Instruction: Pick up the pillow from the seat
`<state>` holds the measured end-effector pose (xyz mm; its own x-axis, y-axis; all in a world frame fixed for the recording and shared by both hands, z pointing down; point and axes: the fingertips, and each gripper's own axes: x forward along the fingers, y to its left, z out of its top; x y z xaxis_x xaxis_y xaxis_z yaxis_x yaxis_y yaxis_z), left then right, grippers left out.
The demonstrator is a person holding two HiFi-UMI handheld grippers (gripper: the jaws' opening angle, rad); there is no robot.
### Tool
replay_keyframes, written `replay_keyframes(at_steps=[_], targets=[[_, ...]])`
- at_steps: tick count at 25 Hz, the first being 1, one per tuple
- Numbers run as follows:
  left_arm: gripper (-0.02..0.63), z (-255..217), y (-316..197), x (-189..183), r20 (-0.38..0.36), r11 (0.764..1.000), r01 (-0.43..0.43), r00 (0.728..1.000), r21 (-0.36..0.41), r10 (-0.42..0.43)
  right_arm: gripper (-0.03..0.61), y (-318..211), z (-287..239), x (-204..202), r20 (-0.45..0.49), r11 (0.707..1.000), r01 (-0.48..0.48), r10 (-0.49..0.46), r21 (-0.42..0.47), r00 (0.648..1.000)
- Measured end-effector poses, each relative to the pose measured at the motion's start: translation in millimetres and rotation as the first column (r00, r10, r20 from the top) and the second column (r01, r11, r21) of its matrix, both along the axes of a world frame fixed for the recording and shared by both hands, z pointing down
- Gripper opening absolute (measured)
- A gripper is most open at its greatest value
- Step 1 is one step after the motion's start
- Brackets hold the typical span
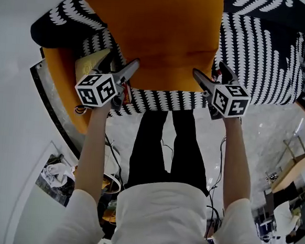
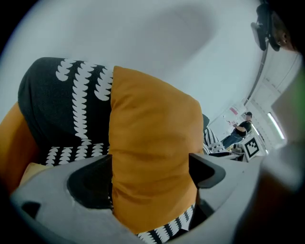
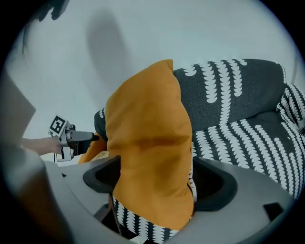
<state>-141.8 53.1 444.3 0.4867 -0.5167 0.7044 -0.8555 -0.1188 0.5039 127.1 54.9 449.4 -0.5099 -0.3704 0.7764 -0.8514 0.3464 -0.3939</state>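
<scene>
An orange pillow stands against the back of a black seat with white leaf print. My left gripper is at the pillow's lower left corner and my right gripper at its lower right corner. In the left gripper view the pillow fills the gap between the wide-spread jaws of the left gripper, without being visibly squeezed. In the right gripper view the pillow's other edge sits the same way between the jaws of the right gripper. The pillow rests on the seat.
An orange side panel and a pale yellow cushion lie at the seat's left end. A white wall rises behind the seat. The person's black-trousered legs stand on a marble floor with cables. A wooden table is at the far right.
</scene>
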Motion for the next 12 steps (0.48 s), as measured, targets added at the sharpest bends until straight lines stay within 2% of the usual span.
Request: replay_keyframes(at_steps=[6, 12], targets=[[0.554, 30, -14, 7, 0.024, 1.000, -0.007, 1.000, -0.021, 0.007, 0.450, -12, 36, 5, 0.000, 0.999, -0.022, 0.022, -0.031, 1.000], [0.591, 52, -14, 3, -0.005, 1.000, 0.004, 1.000, -0.026, -0.005, 0.483, -4, 58, -14, 0.040, 0.998, 0.015, -0.013, -0.053, 0.999]])
